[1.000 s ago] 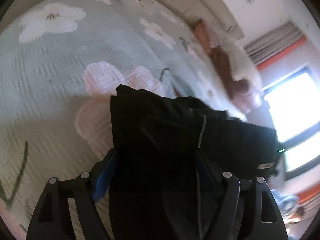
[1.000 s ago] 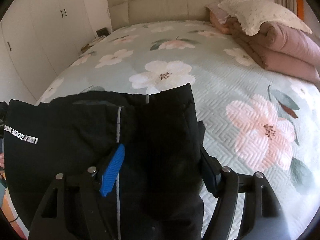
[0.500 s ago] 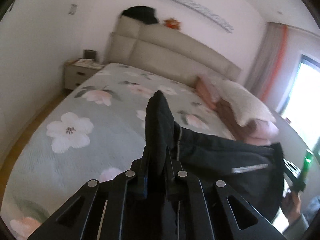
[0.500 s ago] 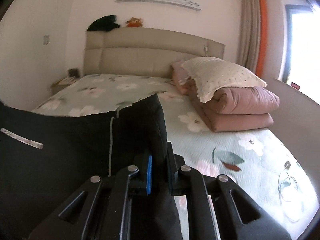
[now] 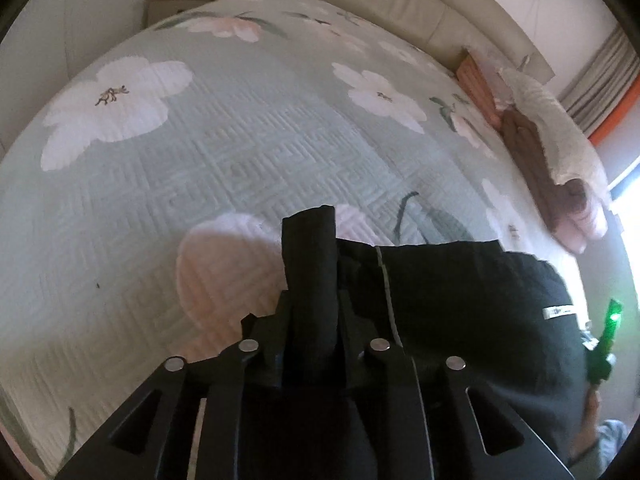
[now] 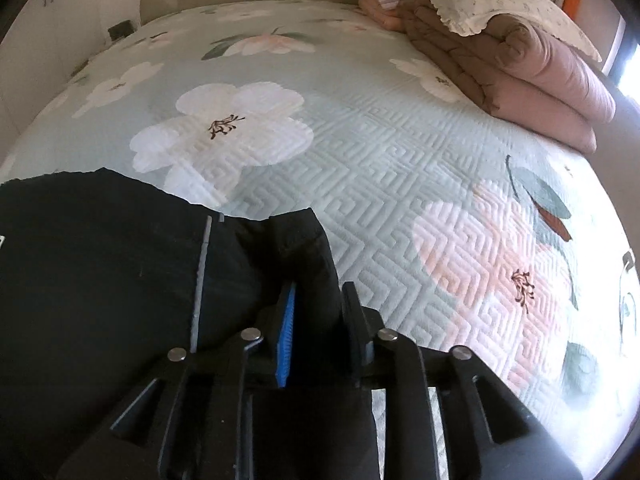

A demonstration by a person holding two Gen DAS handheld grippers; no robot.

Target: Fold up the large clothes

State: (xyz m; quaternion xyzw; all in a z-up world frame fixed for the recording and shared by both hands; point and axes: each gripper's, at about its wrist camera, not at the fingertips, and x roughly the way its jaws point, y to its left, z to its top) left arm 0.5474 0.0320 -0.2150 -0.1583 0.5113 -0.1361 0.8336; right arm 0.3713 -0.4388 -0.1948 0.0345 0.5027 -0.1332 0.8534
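Observation:
A large black garment [image 5: 460,300] with a thin grey stripe stretches between my two grippers just above the floral bed cover [image 5: 240,140]. My left gripper [image 5: 312,300] has a bunched fold of it standing up between its fingers; the jaws are opening, and the cloth still fills the gap. In the right wrist view the garment [image 6: 100,260] spreads out to the left. My right gripper [image 6: 318,300], with its blue pad [image 6: 286,336], has the garment's other corner between its fingers, and its jaws are opening too. Both point steeply down at the bed [image 6: 400,152].
A folded pink-brown duvet with a white pillow on top [image 6: 540,76] lies at the bed's far right, also seen as the duvet pile [image 5: 560,152]. A nightstand [image 5: 176,0] stands by the padded headboard. A green light [image 5: 610,340] glows at the right edge.
A second ago both grippers stood wide around the garment; they then shut on it and lifted it. Now both have tipped down toward the bed and their jaws stand slightly wider.

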